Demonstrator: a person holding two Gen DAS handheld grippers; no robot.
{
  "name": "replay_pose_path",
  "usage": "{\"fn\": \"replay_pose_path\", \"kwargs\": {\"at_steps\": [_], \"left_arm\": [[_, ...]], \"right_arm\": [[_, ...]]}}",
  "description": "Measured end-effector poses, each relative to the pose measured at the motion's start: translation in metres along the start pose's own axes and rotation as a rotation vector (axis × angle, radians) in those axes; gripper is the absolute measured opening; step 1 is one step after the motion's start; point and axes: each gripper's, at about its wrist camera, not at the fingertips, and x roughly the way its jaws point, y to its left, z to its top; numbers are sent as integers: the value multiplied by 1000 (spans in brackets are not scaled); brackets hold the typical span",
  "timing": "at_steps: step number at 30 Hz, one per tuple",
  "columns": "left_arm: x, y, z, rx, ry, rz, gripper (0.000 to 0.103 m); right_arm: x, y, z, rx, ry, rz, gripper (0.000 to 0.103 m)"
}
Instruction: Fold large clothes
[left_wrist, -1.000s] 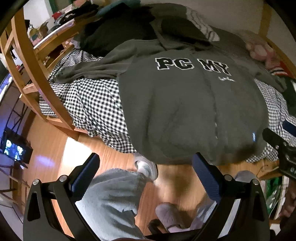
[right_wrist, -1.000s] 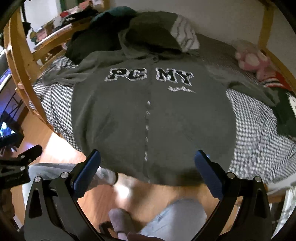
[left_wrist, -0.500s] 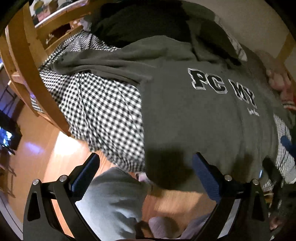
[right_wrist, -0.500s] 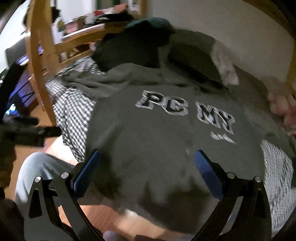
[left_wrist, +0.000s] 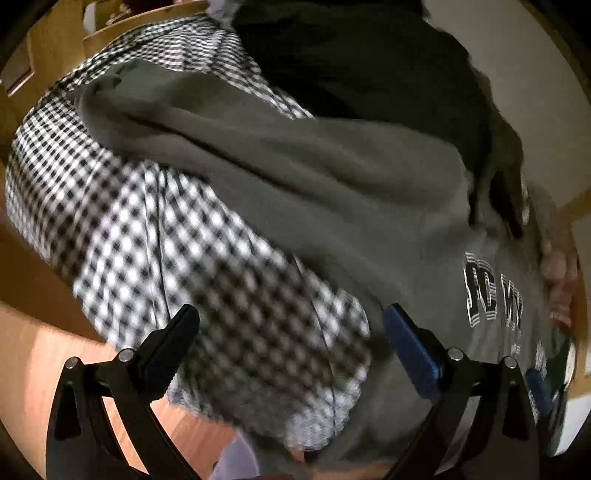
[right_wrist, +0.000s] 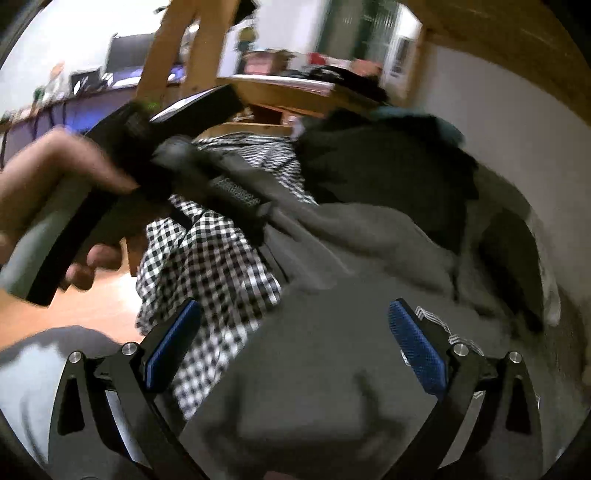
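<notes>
Sprawling soft grey fleece hoodie (left_wrist: 332, 192) over crisp black-and-white gingham bedsheet (left_wrist: 122, 221).

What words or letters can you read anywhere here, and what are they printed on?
"PC MY" in block letters on the chest of the gray hoodie, rotated and partly blurred in the left wrist view.
Small script under those letters: too blurred to read.
Right wrist view: the lettering is hidden behind a finger; nothing else is legible.

Grey lettered hoodie (left_wrist: 369, 206) lies spread, apparently face up, on checked bedding (left_wrist: 140, 236)
</notes>
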Motion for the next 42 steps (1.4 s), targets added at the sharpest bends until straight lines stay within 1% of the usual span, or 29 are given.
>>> {"fn": "replay_pose_path", "kwargs": {"at_steps": [1,3,4,6,8,10,12,13,14,15,16,17,19,20,22,23,26,28,29,34,35,36,38,39,41,42], "left_arm": [[4,6,8,-23,-6,-17,98],[14,22,25,-92,13,-60,98],[19,29,34,-121,19,-112,98],[27,39,47,-160,20,-162,98],[35,45,57,-179,29,-174,98],[40,51,67,-202,10,-204,98],[45,60,79,-222,-17,-212,98],[46,65,84,-239,-25,-211,98],[47,69,86,-250,-24,-218,98],[47,73,89,-267,-25,-239,98],[48,77,93,-273,-36,-249,97],[48,80,96,-282,-45,-243,97],[50,85,98,-288,-38,-258,97],[51,86,100,-292,-40,-266,97],[52,90,102,-307,-45,-282,97],[52,92,103,-320,-50,-296,97],[48,99,100,-347,-68,-334,97],[49,104,99,-364,-76,-355,97],[50,106,99,-379,-82,-367,97],[48,116,98,-448,-109,-422,97],[48,117,98,-460,-116,-431,94],[47,119,98,-477,-123,-442,86],[46,119,98,-491,-115,-428,27],[47,119,98,-495,-107,-404,20],[46,115,99,-473,-101,-407,18],[43,109,99,-445,-114,-406,17]], "right_arm": [[12,7,5,-41,-11,-12,100],[31,19,14,-125,-28,-47,100],[41,27,20,-177,-39,-60,100],[57,40,28,-254,-54,-73,100],[72,49,35,-301,-54,-69,100],[92,59,39,-344,-44,-63,100],[112,62,36,-362,-14,-72,100],[126,66,37,-373,5,-90,98],[140,69,40,-381,29,-99,95],[151,71,40,-390,65,-100,82],[162,69,41,-371,99,-83,69],[166,67,43,-349,122,-73,66],[170,67,44,-336,144,-54,46],[174,66,45,-323,179,-56,42],[172,63,46,-301,190,-66,11],[167,60,44,-295,174,-76,10],[143,40,42,-214,113,-42,9],[124,32,46,-174,70,-57,8],[110,24,46,-157,43,-80,8],[80,-10,42,-68,9,-125,8],[75,-14,40,-63,8,-132,8],[71,-18,38,-62,7,-134,8],[62,-12,36,-50,11,-138,9],[61,-14,34,-42,14,-136,9],[67,-9,30,-43,32,-130,9],[69,-11,25,-48,40,-132,9]]}}
